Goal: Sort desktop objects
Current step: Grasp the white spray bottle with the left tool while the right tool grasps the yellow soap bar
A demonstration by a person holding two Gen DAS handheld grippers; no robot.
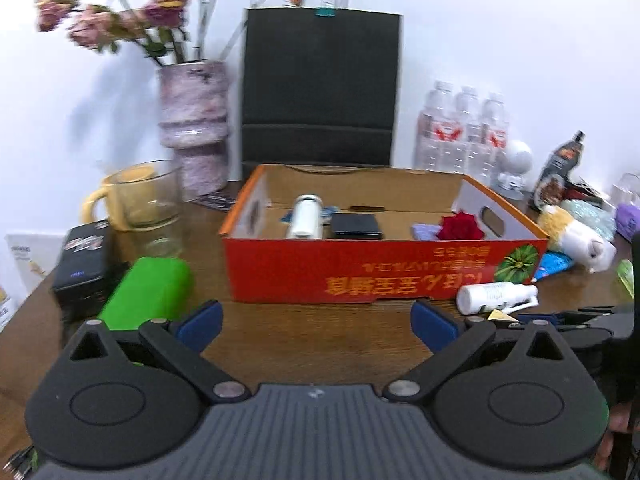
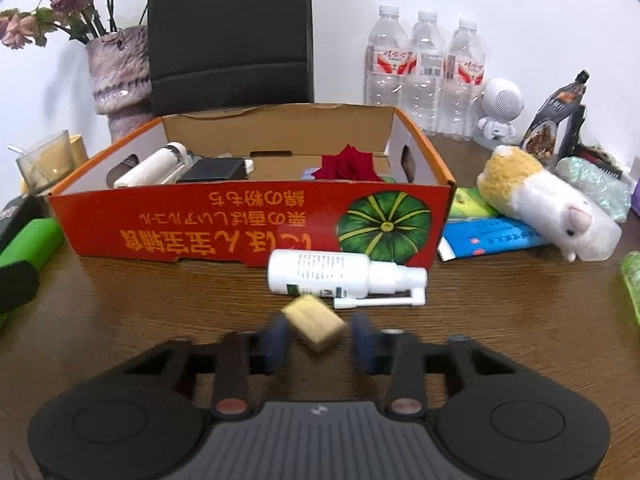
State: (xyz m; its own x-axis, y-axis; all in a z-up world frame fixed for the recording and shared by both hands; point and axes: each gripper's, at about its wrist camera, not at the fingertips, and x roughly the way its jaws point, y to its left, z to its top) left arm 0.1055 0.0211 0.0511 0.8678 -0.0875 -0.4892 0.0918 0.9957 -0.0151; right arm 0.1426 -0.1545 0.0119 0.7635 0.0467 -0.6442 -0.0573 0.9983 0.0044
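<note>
A: What is seen ahead of the right gripper [image 2: 318,338]?

B: A small tan block [image 2: 314,322] is framed between its blue pads [image 2: 276,340], tilted on the wooden desk [image 2: 160,312]. The jaws are drawn in narrow around it; a sliver of gap is seen on each side, so a firm grip is not yet shown, though blur makes this uncertain.

A: How is the block expected to handle?

B: It is judged light, stiff and not fragile, like wood or cork. Its flat opposite faces are best taken squarely; held by corners, it could be twisted out.

A: What lies beyond it?

B: A white spray bottle [image 2: 344,274] is laid just past the block, and behind that a red box [image 2: 240,224], open-topped, with a rose [image 2: 348,166] and other items inside. A plush toy [image 2: 548,204] is lying further right.

A: And the left gripper [image 1: 316,322]?

B: It is held wide open and empty, with the box straight ahead and a green object [image 1: 148,294] close by its left finger.
</note>
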